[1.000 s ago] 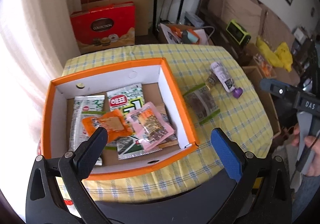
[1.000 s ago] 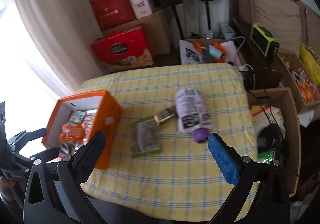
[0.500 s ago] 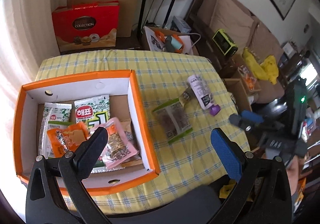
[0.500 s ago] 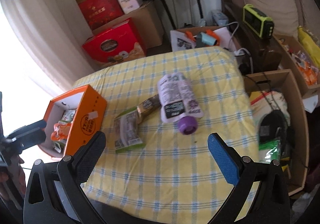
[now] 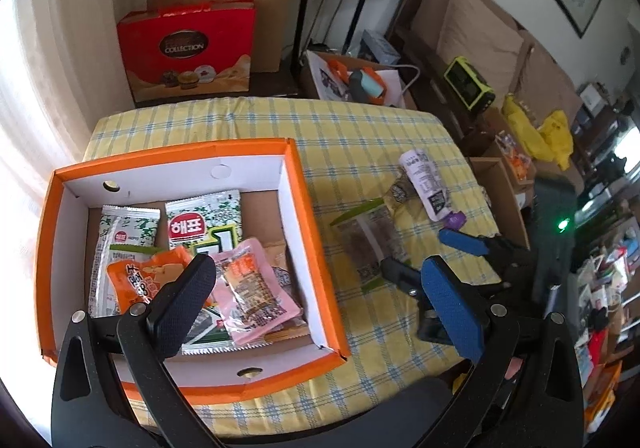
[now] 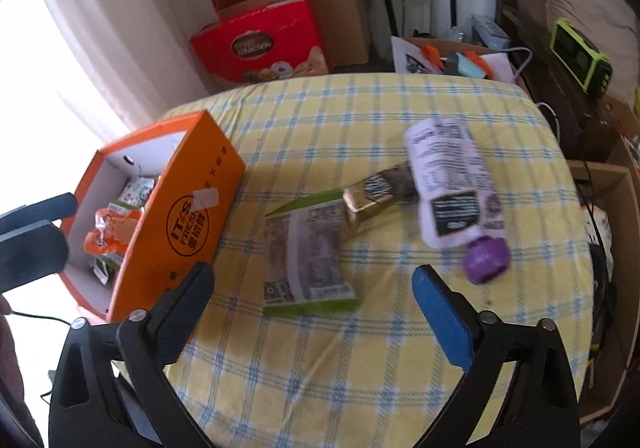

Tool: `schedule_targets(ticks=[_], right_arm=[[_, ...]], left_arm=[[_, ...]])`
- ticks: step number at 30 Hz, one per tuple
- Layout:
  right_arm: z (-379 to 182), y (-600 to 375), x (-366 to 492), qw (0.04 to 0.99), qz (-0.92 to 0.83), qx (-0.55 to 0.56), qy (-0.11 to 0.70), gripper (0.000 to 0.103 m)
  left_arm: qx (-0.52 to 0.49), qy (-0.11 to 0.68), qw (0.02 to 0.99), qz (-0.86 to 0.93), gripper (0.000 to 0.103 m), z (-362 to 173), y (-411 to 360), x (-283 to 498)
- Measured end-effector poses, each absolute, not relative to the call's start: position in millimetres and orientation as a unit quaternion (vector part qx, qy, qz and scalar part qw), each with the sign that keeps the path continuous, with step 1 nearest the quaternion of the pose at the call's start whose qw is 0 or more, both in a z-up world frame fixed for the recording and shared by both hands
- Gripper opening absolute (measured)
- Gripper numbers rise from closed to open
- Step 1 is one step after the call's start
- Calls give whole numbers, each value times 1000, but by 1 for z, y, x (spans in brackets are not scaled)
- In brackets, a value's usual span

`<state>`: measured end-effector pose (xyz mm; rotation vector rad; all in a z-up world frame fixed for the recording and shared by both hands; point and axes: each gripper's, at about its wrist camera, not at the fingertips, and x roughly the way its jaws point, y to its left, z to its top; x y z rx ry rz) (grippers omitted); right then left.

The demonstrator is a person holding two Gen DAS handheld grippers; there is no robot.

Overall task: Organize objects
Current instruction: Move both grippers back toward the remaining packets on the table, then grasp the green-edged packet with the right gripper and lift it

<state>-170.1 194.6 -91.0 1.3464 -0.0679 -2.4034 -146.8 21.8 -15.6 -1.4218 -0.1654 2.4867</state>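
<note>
An orange box (image 5: 312,216) (image 6: 192,224) on the yellow checked table holds several snack packets (image 5: 240,280). On the cloth to its right lie a green-edged packet (image 5: 372,244) (image 6: 308,252), a small gold packet (image 5: 398,194) (image 6: 376,188) and a white pouch with a purple cap (image 5: 426,184) (image 6: 452,176). My left gripper (image 5: 320,300) is open above the box's near side. My right gripper (image 6: 316,308) (image 5: 432,252) is open and empty, low over the green-edged packet.
The table (image 6: 360,108) ends close on the right, where an open cardboard box (image 5: 500,184) stands on the floor. Red gift boxes (image 5: 188,48) and cartons stand behind the table. A sofa (image 5: 472,36) is at the back right.
My right gripper has moved in toward the loose packets, which now look larger in its view. My left gripper has shifted slightly over the box. Nothing was grasped.
</note>
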Motion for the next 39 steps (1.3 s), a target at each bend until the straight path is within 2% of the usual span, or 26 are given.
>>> schedule_targets(ticks=[9, 20, 24, 26, 28, 31, 39], right_arm=[[-114, 169, -182, 190, -849, 493, 21, 87], [-128, 156, -179, 189, -844, 500, 54, 86], [-132, 143, -176, 169, -841, 504, 99, 87], [-133, 142, -176, 165, -841, 505, 97, 87], [-133, 143, -175, 155, -846, 501, 98, 81], [-128, 145, -173, 155, -853, 488, 96, 52], [-111, 167, -167, 159, -864, 474, 61, 48]], left_arm=[[-498, -67, 131, 855, 103, -25, 12, -150], [-502, -66, 136, 852, 103, -28, 12, -149], [-504, -70, 138, 850, 103, -29, 13, -147], [-505, -71, 138, 849, 103, -30, 12, -145], [-505, -70, 137, 849, 103, -30, 11, -144], [-504, -71, 134, 850, 103, -29, 9, -143], [-497, -59, 137, 855, 103, -20, 12, -145]])
